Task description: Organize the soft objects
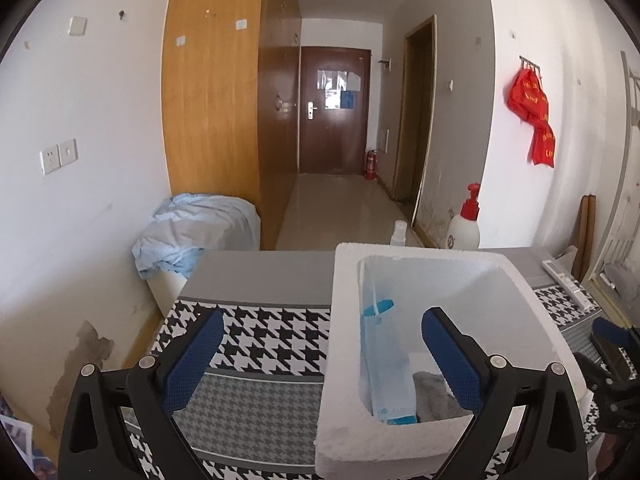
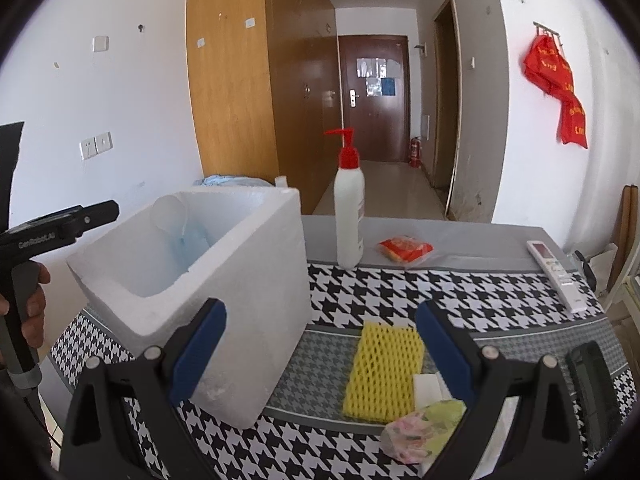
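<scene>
Bedroom with white walls, wooden wardrobe (image 1: 212, 92), corridor to a brown door (image 1: 334, 112). Houndstooth tablecloth (image 2: 400, 292) bearing white foam box (image 2: 256, 280) with blue packet (image 1: 384, 360) and grey cloth (image 1: 430, 394) inside. Yellow foam net (image 2: 382, 372) beside box. Left gripper (image 1: 320, 360) spread wide, empty; right gripper (image 2: 320, 360) wide, empty, over net

Both grippers have black plastic frames with silver round screws and blue textured pads on the fingers. The left gripper (image 2: 60, 224), seen beside the foam box (image 2: 192, 292), carries white lettering, a grey handle and a thin black cable below.
</scene>
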